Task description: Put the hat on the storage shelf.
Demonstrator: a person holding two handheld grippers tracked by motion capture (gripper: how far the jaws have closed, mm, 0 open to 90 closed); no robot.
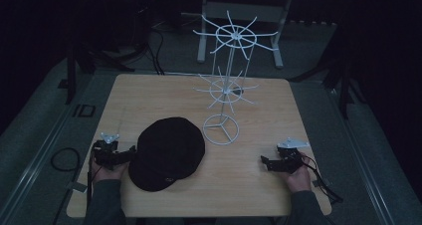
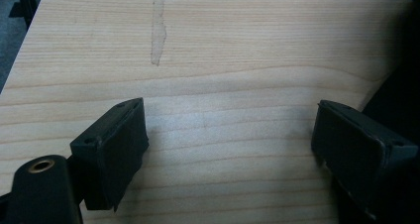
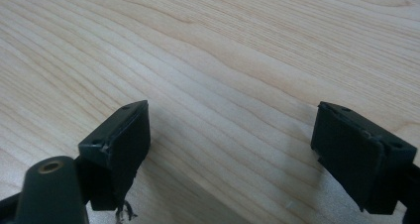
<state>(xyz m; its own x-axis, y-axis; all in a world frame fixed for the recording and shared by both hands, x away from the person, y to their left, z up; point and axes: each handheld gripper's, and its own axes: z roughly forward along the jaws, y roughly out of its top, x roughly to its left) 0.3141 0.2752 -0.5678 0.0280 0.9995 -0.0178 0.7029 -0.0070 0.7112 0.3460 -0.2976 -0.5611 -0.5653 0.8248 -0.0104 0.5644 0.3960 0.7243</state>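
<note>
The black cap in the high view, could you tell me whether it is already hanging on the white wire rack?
No, the black cap lies flat on the table, beside the base of the white wire rack.

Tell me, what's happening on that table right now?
Left gripper open beside black cap. Right gripper open, empty. Cap flat on table; white wire rack behind it.

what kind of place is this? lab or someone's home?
Most likely a lab or recording rig, not a home: a lone wooden table in a dark room, metal stand legs and cables on the floor around it, and just two props, a black cap and a white wire display rack.
</note>
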